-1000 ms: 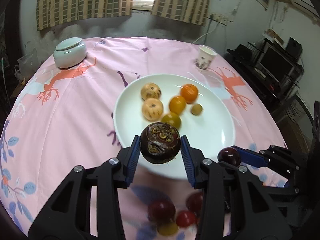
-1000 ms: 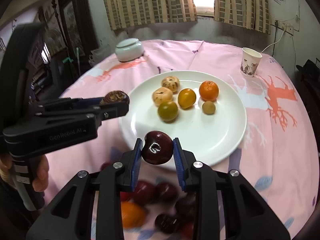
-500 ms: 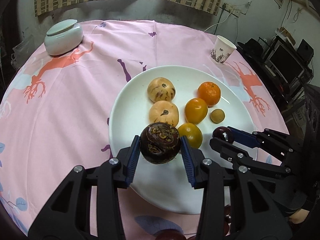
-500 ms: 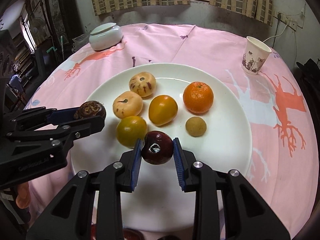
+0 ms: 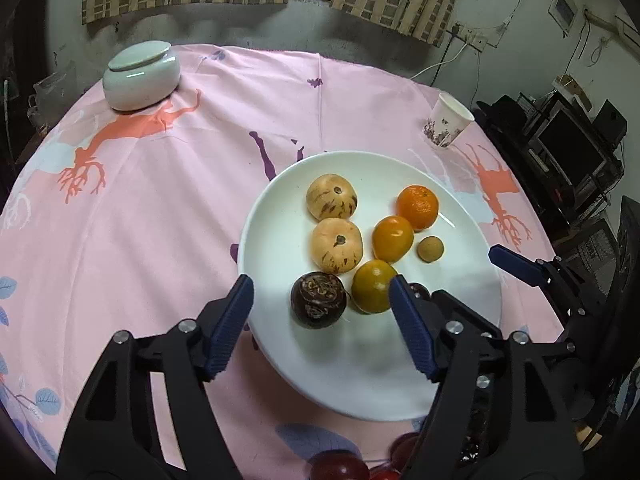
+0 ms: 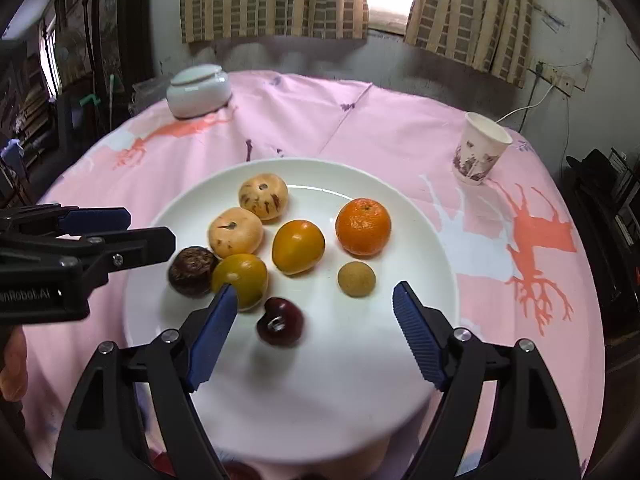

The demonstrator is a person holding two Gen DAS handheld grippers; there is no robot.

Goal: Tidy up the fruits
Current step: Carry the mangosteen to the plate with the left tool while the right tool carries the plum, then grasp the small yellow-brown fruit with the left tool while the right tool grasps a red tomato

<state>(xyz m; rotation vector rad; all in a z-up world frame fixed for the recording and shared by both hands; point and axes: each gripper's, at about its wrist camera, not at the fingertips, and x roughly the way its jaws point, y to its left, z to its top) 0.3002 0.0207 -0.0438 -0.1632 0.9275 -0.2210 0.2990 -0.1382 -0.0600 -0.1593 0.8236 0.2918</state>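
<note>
Both grippers' jaws are opening: left gripper point(image 5: 322, 300) around the dark fruit point(image 5: 318, 300), right gripper point(image 6: 316, 306) around the cherry point(image 6: 280, 322), both lying free on the plate point(image 6: 360, 400).

The only lettering that can be read is in the right wrist view, on the black body of the left gripper point(image 6: 94, 227), behind its jaws. White letters there spell "enRobot.AI"; the start of the word is cut off by the picture's edge. The paper cup point(image 6: 479, 150), far beyond the right gripper's jaws and off to their right, carries a dark printed pattern, but no words can be made out in it. Nothing else shows legible writing.
</note>
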